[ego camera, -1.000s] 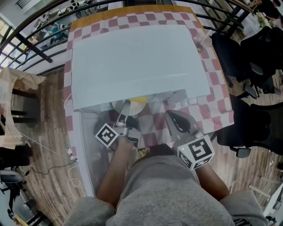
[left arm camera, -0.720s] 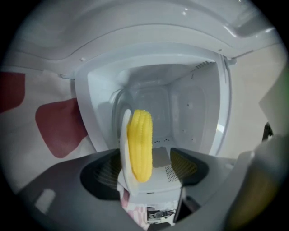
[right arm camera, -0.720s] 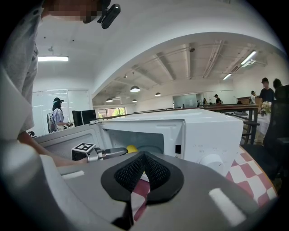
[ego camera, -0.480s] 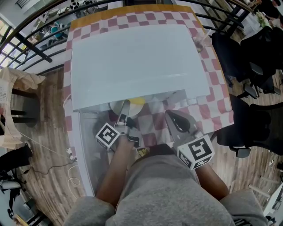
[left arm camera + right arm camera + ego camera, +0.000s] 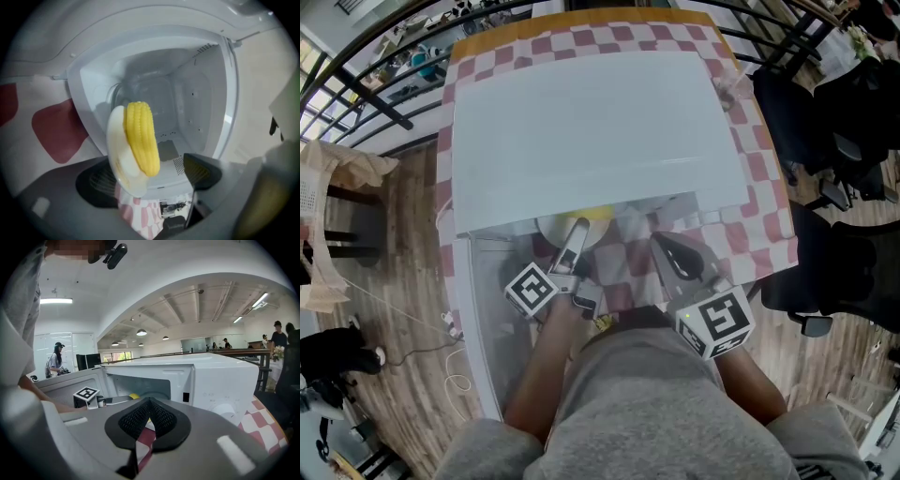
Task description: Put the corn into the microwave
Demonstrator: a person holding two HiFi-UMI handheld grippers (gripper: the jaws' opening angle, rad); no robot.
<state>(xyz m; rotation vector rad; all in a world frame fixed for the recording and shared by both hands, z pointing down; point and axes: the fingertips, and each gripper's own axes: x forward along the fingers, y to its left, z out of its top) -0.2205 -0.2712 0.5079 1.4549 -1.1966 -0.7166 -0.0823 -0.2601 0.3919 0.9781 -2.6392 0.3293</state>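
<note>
White and swung wide, the door (image 5: 478,309) stood at the far left of the scene, leaving the microwave (image 5: 581,122) cavity clear.

Just right of it, the left gripper (image 5: 151,174) pointed into the opening. Its jaws had just been opening and stood wide apart. The plate (image 5: 123,173) was between them, close against the left pad and well clear of the right one, so nothing was clamping it. The corn (image 5: 140,138) lay on that plate at the mouth of the cavity, partly under the microwave's top edge in the head view. Whether the plate sat fully on the cavity floor could not be told.

The step in hand looked like letting go of the plate. Doing it well probably meant drawing the left gripper straight back toward the near side, with no roll of the wrist, so the left pad would not drag the rim. The corn is round on a shallow plate and could roll if nudged. If the plate sat too near, a light push farther in would be wise before the door is shut.

On the right, the right gripper (image 5: 149,420) hung over the cloth (image 5: 750,159), jaws together on nothing.
</note>
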